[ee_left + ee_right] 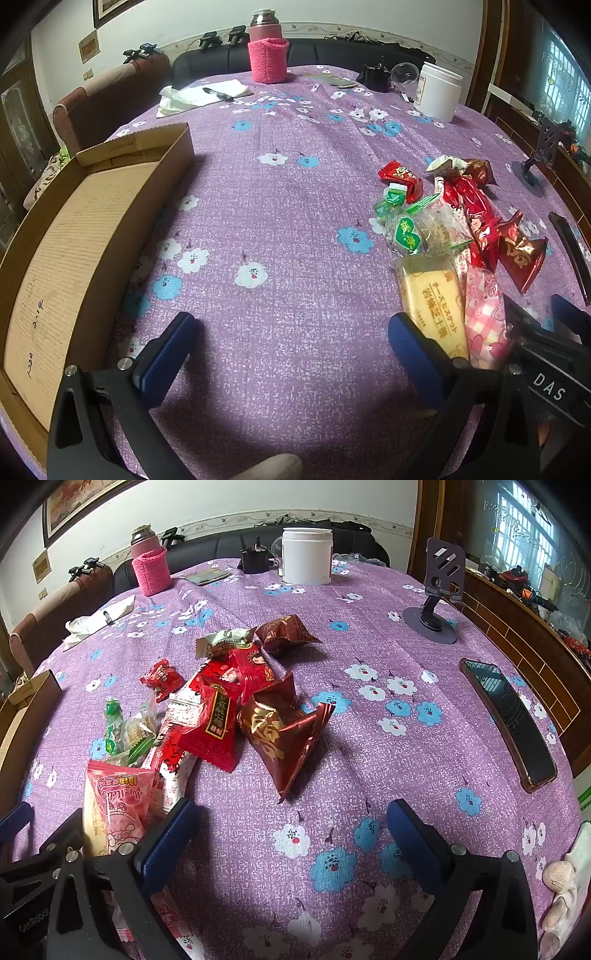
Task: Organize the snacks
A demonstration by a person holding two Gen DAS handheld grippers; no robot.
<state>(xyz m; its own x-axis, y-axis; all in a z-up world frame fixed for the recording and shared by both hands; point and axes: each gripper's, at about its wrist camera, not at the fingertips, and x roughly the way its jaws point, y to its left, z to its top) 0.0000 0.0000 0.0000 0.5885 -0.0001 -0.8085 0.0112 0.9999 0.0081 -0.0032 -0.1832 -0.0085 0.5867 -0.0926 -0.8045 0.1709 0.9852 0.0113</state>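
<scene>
A heap of snack packets [454, 229] lies on the purple flowered tablecloth, right of my left gripper [291, 332], which stands open over bare cloth. An empty cardboard box [77, 236] sits at the left. The yellow biscuit pack [432, 302] lies just beyond the left gripper's right finger. In the right wrist view the same heap [221, 709] lies ahead and to the left, with a dark red foil packet [284, 738] nearest. My right gripper [291, 819] is open over bare cloth. A pink packet [118, 805] lies by its left finger.
A phone [509, 720] lies at the right, a phone stand [439, 590] behind it. At the far end stand a white tub [306, 554], a pink-sleeved flask [267, 48], tissues with a pen [207, 96]. Chairs and a sofa ring the table.
</scene>
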